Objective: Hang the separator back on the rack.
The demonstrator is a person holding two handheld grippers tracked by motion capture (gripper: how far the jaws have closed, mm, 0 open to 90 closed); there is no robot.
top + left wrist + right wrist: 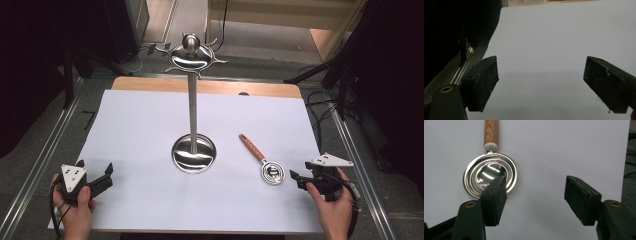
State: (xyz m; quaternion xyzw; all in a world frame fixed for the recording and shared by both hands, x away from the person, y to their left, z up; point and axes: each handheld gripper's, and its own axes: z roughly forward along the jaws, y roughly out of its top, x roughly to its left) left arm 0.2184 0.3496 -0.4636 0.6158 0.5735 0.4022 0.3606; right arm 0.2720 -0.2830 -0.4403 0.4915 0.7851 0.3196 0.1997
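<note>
The metal spoon (271,171) with its wooden handle (251,147) lay flat on the white sheet (140,125) covering the counter (210,87), to the right of the tall steel stand (193,100). Its round bowl pointed toward the person's side and its handle angled away toward the far left. The stand stood upright near the middle of the sheet on a round polished base (194,154), with a disc of curled hooks (192,59) at its top.

The right gripper (300,179), held in the right hand (332,210), sat low just beside the spoon's bowl. In the right gripper view (535,196) its jaws stood wide apart and held nothing, and one jaw overlapped the near rim of the bowl (489,174), though contact could not be judged.

The left gripper (95,172), held in the left hand (75,210), rested near the sheet's near left corner, well apart from the stand. In the left gripper view (541,85) its jaws were also spread wide over bare sheet.
</note>
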